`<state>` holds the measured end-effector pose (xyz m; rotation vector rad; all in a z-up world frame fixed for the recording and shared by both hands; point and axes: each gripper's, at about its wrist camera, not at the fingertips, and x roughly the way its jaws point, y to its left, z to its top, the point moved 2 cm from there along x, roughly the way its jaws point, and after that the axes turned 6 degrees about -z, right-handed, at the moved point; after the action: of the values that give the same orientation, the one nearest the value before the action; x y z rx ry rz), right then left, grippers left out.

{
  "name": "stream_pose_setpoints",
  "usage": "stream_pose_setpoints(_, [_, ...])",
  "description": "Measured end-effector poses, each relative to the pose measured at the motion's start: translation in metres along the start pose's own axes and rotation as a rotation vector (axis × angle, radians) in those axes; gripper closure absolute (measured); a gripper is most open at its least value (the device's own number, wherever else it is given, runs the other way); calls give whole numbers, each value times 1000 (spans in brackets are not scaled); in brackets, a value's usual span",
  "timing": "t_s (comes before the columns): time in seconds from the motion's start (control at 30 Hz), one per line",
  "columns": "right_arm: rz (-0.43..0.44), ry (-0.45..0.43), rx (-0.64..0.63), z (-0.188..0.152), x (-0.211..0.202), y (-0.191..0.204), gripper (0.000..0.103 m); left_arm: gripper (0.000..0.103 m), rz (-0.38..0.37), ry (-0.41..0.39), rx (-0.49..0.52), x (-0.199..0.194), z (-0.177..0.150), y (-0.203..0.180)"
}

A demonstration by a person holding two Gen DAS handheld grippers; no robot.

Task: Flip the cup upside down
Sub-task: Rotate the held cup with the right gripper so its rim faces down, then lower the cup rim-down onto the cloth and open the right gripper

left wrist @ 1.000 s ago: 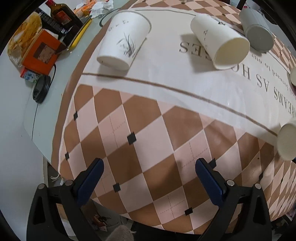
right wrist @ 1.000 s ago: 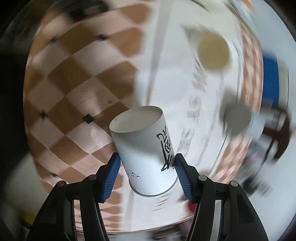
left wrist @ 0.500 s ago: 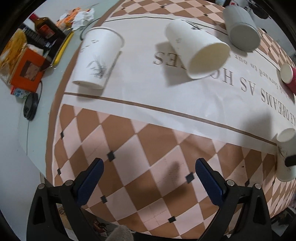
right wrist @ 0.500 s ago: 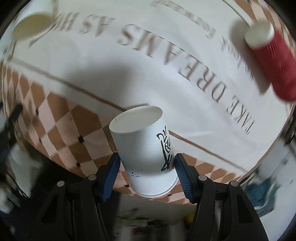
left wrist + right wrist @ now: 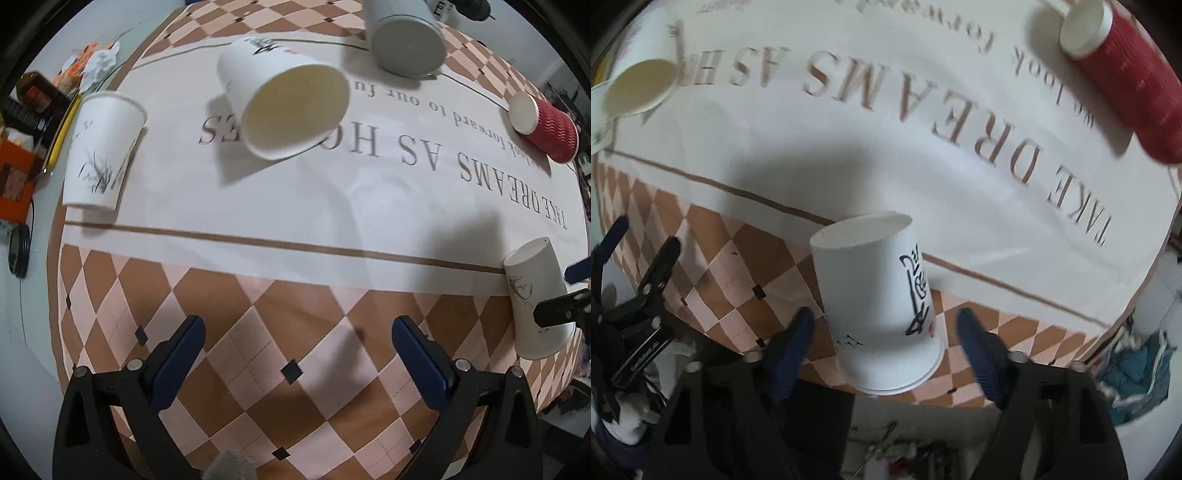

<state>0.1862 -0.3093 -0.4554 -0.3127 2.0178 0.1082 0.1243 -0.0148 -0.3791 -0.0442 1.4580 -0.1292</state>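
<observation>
A white paper cup with black calligraphy [image 5: 882, 306] stands upside down, base up, on the checkered part of the mat near the front edge. My right gripper [image 5: 886, 332] is open, its blue pads apart from the cup on both sides. The same cup shows at the far right of the left wrist view [image 5: 535, 299] with the right gripper beside it. My left gripper [image 5: 295, 354] is open and empty over the checkered mat.
A white cup [image 5: 291, 107] lies on its side with its mouth toward me. A white cup with a grass print [image 5: 99, 151] stands upside down at left. A grey cup [image 5: 406, 37] and a red ribbed cup [image 5: 546, 129] lie farther back. Clutter sits off the mat's left edge.
My right gripper has opened and let go of the calligraphy cup, which now stands base up on the mat. The left gripper's view has shifted toward the middle of the mat.
</observation>
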Motion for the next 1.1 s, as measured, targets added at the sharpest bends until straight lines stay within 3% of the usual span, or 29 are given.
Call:
stream_pose_setpoints(0.13, [-20, -113, -44, 4, -19, 5, 19, 0, 20, -10, 23, 0, 4, -11])
stream_pose_setpoints(0.23, [-19, -145, -72, 8, -19, 13, 20, 0, 31, 3, 16, 2, 6, -13])
stream_pose_setpoints(0.33, [16, -143, -84, 8, -8, 23, 43, 0, 45, 15, 13, 2, 12, -26])
stream_pose_setpoints(0.43, [53, -210, -47, 4, -14, 20, 43, 0, 43, 25, 7, 4, 17, -21])
stream_pose_setpoints(0.53, [90, -337, 18, -4, -32, 9, 43, 0, 24, 30, -4, 3, 22, -20])
stream_pose_setpoints(0.73, [170, -706, 204, -13, -76, -16, 43, 0, -10, 29, -18, 5, 42, -20])
stream_pose_setpoints(0.83, [157, -865, 276, -12, -81, -20, 43, 0, -7, 23, -11, 10, 51, -26])
stream_pose_setpoints(0.97, [121, -959, 332, -3, -72, -24, 43, 0, 3, 14, 0, 17, 59, -33])
stream_pose_setpoints(1.1, [85, -1040, 299, -16, -62, -12, 43, 0, 15, 7, 9, 20, 62, -39])
